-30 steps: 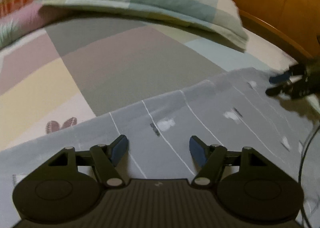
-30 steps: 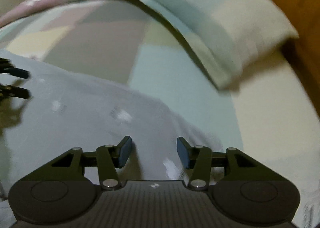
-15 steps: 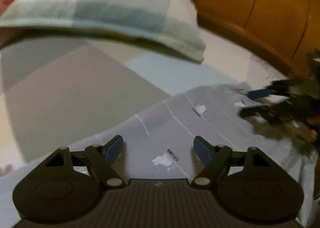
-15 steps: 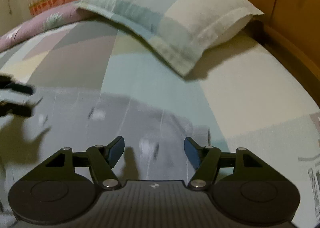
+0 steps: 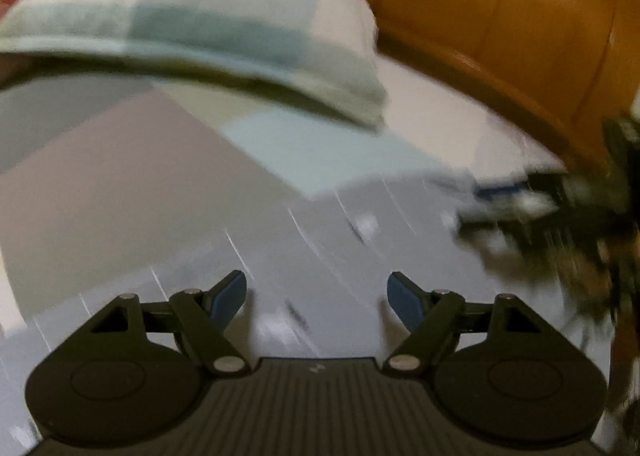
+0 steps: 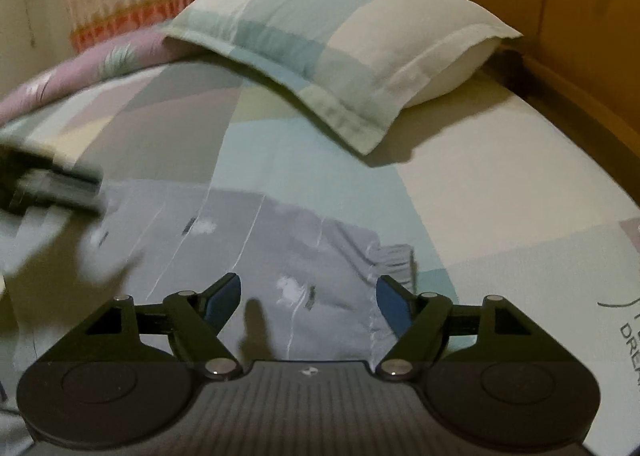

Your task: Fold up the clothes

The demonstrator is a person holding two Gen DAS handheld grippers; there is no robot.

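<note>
A grey garment (image 6: 256,240) with thin white lines and small white marks lies flat on the bed; its ribbed cuff (image 6: 394,256) points right. In the left wrist view the same garment (image 5: 320,256) is blurred. My left gripper (image 5: 316,292) hovers open over the cloth with nothing between its fingers. My right gripper (image 6: 308,292) is above the garment's right part, its jaws opening, with only cloth below them and none between the pads. The other gripper shows as a blur at the right of the left wrist view and at the left of the right wrist view.
A checked pillow (image 6: 340,36) lies at the head of the bed on a patchwork sheet (image 6: 500,184). An orange wooden headboard (image 5: 500,24) runs behind it. A pink floral blanket (image 6: 100,64) and a curtain sit at the far left.
Both views have swung toward the pillow and headboard. The right gripper's jaws have spread wider. The garment's cuff has come into the right wrist view. The left gripper's fingers also stand slightly further apart.
</note>
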